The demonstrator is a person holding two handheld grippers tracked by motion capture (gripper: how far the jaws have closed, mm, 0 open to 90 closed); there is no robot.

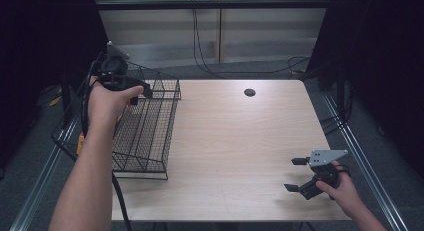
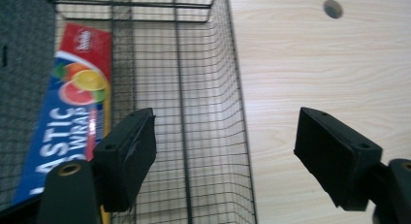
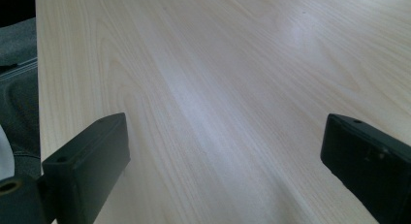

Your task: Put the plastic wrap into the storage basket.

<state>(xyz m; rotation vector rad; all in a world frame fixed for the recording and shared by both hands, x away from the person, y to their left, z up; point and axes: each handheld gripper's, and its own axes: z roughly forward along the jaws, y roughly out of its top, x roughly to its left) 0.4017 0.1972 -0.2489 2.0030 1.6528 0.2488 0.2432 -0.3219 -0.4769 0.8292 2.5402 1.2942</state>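
near the person, the right gripper (image 1: 299,174) rests low over the pale wooden table (image 1: 235,141), its jaws spread wide with nothing between them. farther off, the left gripper (image 1: 141,91) hangs above the black wire basket (image 1: 145,136) at the table's left edge. its jaws are apart and hold nothing. the long blue and red box of plastic wrap (image 2: 68,107) lies flat inside the basket, by its left wall. so the box looks put away, and the job seems nearly done. what is left is to pull the hand back.
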